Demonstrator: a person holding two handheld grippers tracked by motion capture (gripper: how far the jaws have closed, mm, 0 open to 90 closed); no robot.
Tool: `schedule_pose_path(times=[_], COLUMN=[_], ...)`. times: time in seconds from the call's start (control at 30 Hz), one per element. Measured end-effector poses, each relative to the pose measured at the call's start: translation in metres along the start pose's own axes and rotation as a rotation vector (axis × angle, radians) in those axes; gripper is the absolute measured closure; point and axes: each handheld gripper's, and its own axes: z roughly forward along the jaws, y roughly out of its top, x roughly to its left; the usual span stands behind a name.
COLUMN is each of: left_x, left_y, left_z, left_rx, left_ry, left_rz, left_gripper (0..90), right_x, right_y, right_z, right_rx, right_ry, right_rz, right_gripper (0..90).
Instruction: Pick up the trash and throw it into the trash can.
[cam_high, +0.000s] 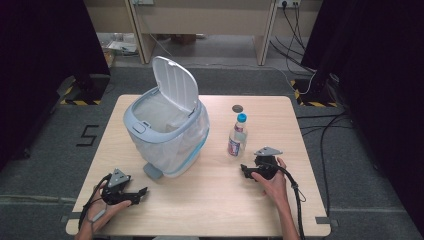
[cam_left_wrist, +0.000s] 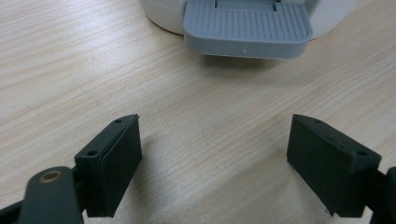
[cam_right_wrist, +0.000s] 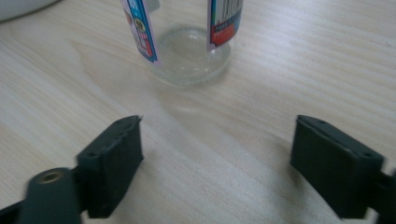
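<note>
Two open grippers, bottle not yet gripped

Table (cam_high: 210, 210): pale wood, bare in front of both hands.

Bin (cam_high: 167, 132): stands left of centre, lid (cam_high: 175, 82) tipped up and back, clear liner inside, mouth open. Its grey pedal (cam_left_wrist: 247, 28) faces the left gripper (cam_high: 141, 192) and lies just ahead of it, apart. That gripper rests low near the table's front left, jaws wide apart, nothing between them.

Bottle (cam_high: 237, 136): upright, blue cap, right of the bin and well apart from it. Its clear base (cam_right_wrist: 191, 56) stands just ahead of the right gripper (cam_high: 243, 170), not touched. Jaws spread with only bare table between.

Judgement: step in hand is the grasp on the bottle, likely for the bin.
- Line up first: in the right gripper view the base sits slightly left of centre, so shift across before advancing.
- Grip the labelled middle, not the base; a low hold could tip it.
- Close gently; thin plastic will dent.
- Lid is up already, so the pedal probably needs no press.
</note>
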Motion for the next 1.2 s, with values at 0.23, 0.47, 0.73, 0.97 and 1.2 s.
schedule_pose_path(times=[0.23, 0.47, 0.73, 0.97, 1.2], left_x=[0.0, 0.0, 0.001, 0.001, 0.001], left_y=[0.0, 0.0, 0.0, 0.0, 0.0], left_z=[0.0, 0.0, 0.0, 0.001, 0.001], left_rx=[0.004, 0.005, 0.007, 0.007, 0.007], left_ry=[0.006, 0.001, 0.0, 0.0, 0.0], left_rz=[-0.003, -0.004, -0.001, -0.001, -0.001], left_gripper=[15.2, 14.3, 14.0, 13.8, 13.8], right_x=[0.005, 0.011, 0.019, 0.015, 0.015], right_y=[0.006, 0.017, 0.039, 0.047, 0.054], right_z=[-0.01, -0.018, -0.012, -0.002, 0.013], right_rx=[-0.069, -0.17, -0.221, -0.245, -0.258], right_ry=[0.009, 0.013, 0.005, -0.006, 0.004], right_rz=[-0.022, -0.028, -0.062, -0.052, -0.034], right_gripper=[15.5, 15.1, 15.1, 15.1, 17.2])
